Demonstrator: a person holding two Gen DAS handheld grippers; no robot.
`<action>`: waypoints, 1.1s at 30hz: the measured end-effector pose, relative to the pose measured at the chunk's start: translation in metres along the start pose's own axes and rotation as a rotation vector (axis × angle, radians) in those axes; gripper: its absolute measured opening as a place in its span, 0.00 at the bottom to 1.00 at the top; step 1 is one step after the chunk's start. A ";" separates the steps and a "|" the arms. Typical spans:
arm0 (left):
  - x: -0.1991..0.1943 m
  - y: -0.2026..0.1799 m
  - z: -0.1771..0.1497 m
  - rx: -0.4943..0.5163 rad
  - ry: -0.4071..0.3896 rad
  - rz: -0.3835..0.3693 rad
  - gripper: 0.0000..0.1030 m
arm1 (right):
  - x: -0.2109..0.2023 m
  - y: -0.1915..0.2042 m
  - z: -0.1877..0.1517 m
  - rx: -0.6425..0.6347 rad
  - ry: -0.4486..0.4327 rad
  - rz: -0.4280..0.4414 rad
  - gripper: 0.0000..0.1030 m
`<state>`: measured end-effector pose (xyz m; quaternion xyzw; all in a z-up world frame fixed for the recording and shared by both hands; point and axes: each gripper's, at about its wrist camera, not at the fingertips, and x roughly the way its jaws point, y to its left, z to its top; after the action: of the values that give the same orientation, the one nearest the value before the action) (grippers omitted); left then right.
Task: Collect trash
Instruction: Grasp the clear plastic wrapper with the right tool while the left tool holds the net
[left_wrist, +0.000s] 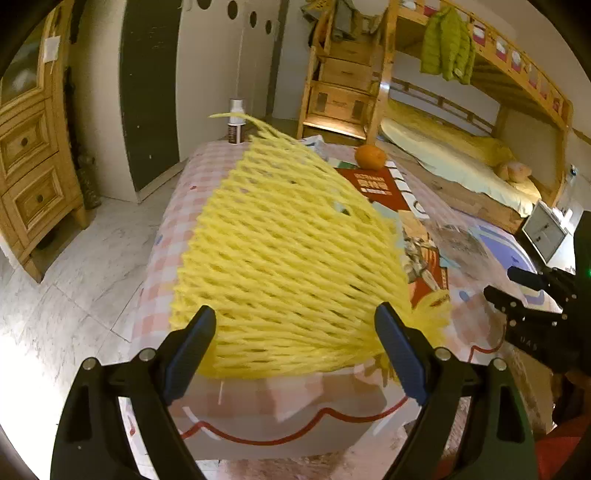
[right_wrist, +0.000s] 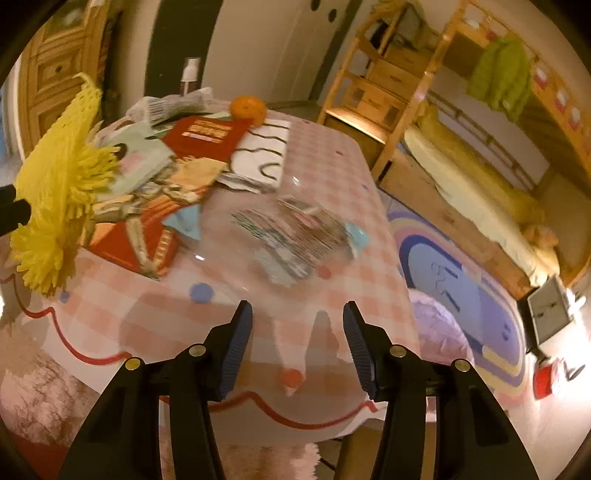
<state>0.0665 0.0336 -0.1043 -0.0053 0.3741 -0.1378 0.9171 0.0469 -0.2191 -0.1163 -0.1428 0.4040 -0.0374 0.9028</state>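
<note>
A yellow foam net (left_wrist: 280, 258) is seen between the blue fingers (left_wrist: 188, 354) of the left gripper (left_wrist: 295, 354); the fingers stand wide, and the net fills the gap between them, but it cannot be told for sure whether the pads press on it. In the right wrist view the same net (right_wrist: 55, 184) is found at the far left edge, above the near left part of the counter (right_wrist: 332, 166). The right gripper (right_wrist: 297, 347) is seen half open, with nothing between its fingers (right_wrist: 236, 350), and it is placed over the near edge of the counter, where the pink checked cloth (right_wrist: 258, 325) hangs down. A crumpled clear wrapper (right_wrist: 295, 240) with printed lines is lying in the middle of the counter, ahead of the right gripper, and bare cloth is left between them. Further back, papers and a red booklet (right_wrist: 207, 136) are spread, touching each other, and an orange (right_wrist: 248, 108) is standing near the far edge. A small bottle (left_wrist: 236, 122) is seen at the far left corner. To the right of the counter open floor with a coloured rug (right_wrist: 461, 280) is seen, and beyond it a wooden bunk bed (right_wrist: 480, 177). To the left, pale floor tiles (left_wrist: 81, 266) are free up to a wooden cabinet (left_wrist: 33, 166).
</note>
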 end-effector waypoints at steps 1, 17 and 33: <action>0.000 -0.002 0.000 0.005 0.004 -0.002 0.83 | 0.001 -0.002 0.000 0.001 -0.001 0.020 0.50; -0.005 -0.005 0.007 0.014 0.003 0.003 0.83 | 0.007 0.029 0.021 -0.184 -0.083 -0.013 0.04; -0.016 0.004 0.013 0.100 -0.034 -0.003 0.88 | -0.041 -0.019 0.032 0.014 -0.176 0.077 0.00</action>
<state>0.0655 0.0401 -0.0843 0.0377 0.3513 -0.1577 0.9221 0.0438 -0.2221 -0.0612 -0.1238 0.3278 0.0071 0.9366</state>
